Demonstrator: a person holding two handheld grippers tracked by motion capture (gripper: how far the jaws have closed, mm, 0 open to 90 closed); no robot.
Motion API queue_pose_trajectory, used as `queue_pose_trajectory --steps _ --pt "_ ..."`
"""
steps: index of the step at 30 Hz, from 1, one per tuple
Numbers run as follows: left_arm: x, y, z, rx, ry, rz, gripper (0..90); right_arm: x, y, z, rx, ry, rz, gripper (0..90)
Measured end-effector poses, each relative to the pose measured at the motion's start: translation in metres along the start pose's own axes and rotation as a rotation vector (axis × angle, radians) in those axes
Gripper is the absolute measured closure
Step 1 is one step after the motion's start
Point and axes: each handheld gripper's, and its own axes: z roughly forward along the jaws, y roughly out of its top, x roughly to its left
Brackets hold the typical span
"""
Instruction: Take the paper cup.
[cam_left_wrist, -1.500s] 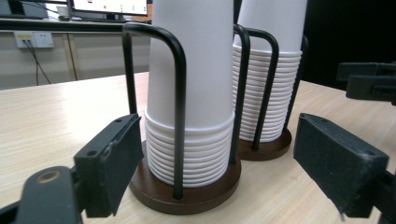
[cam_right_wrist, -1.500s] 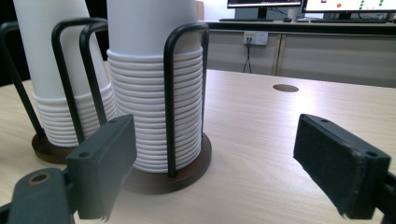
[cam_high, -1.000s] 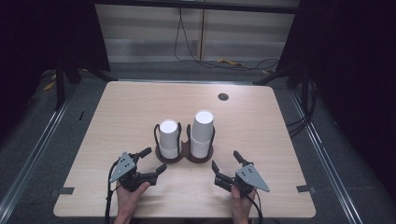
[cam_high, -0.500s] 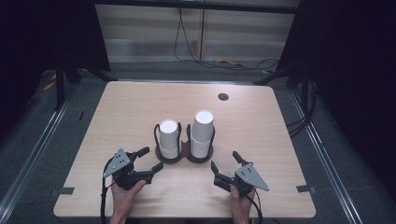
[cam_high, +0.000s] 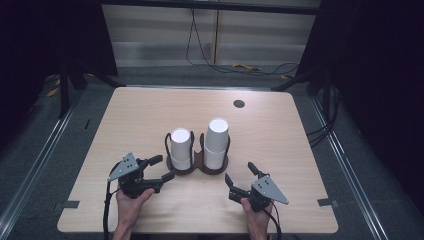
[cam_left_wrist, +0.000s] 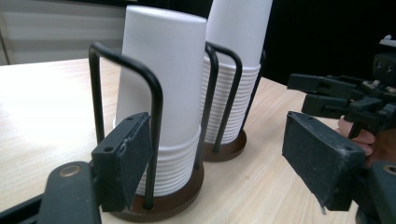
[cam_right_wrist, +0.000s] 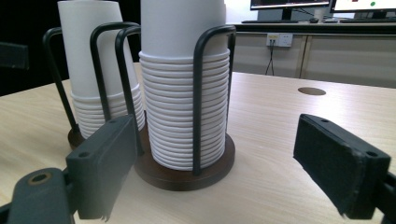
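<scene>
On the pale wooden table (cam_high: 125, 115) a dark double wire cup holder (cam_high: 196, 165) stands mid-table — the shorter stack of white paper cups (cam_high: 181, 148) in its left ring, the taller stack of white paper cups (cam_high: 216, 142) just beside it, right. My left gripper (cam_high: 165, 168) sits before-left, my right gripper (cam_high: 242, 174) before-right — both apart from it.

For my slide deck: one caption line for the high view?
Two hand-held grippers, left and right, open before two white paper-cup stacks in a dark wire holder.
</scene>
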Motion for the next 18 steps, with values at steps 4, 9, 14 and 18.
queue_pose_trajectory --steps 4,9,14,18 --pt "0.001 0.01 0.001 0.007 -0.003 0.009 24.0 0.0 0.0 0.0 0.004 0.009 -0.002 13.1" --pt "0.004 0.02 0.001 0.012 -0.001 0.027 24.4 0.0 0.0 0.0 0.003 0.009 0.003 13.2" --pt "0.007 0.034 0.001 0.014 -0.008 0.045 24.4 0.0 0.0 0.0 0.003 0.009 0.003 13.4" --pt "0.008 0.043 0.005 0.024 -0.017 0.052 24.0 -0.001 0.0 0.0 0.003 0.009 0.003 13.5"
